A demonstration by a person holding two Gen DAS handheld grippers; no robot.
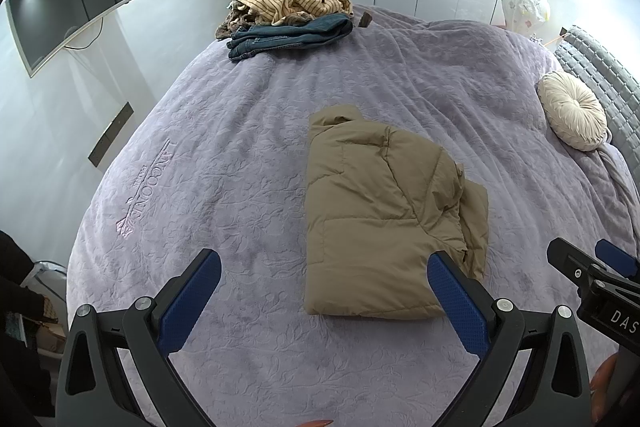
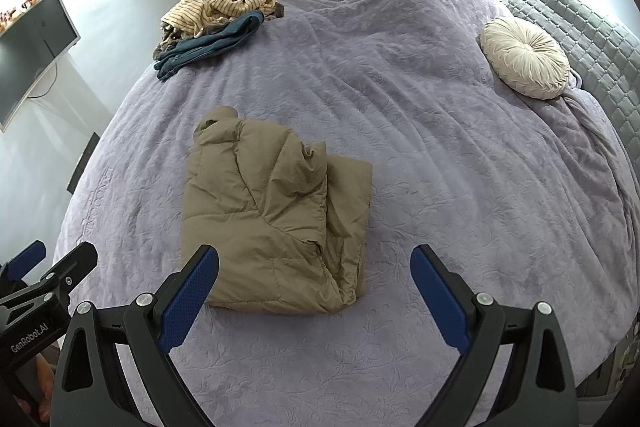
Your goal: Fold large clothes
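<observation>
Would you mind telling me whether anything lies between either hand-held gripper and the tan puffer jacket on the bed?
Nothing visible does. Both the left hand-held gripper and the right hand-held gripper are open, with only bare purple bedspread before the tan puffer jacket.

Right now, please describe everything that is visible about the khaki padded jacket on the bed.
The khaki padded jacket is quilted, with stitched seams and smooth, slightly shiny fabric that looks like nylon. It lies folded into a rough rectangle, collar end pointing toward the far side of the bed, one layer with a crumpled edge overlapping on the right side. It rests flat on the lilac embossed bedspread. Nothing else touches it: the left claw and right claw are both open and hold nothing.
</observation>
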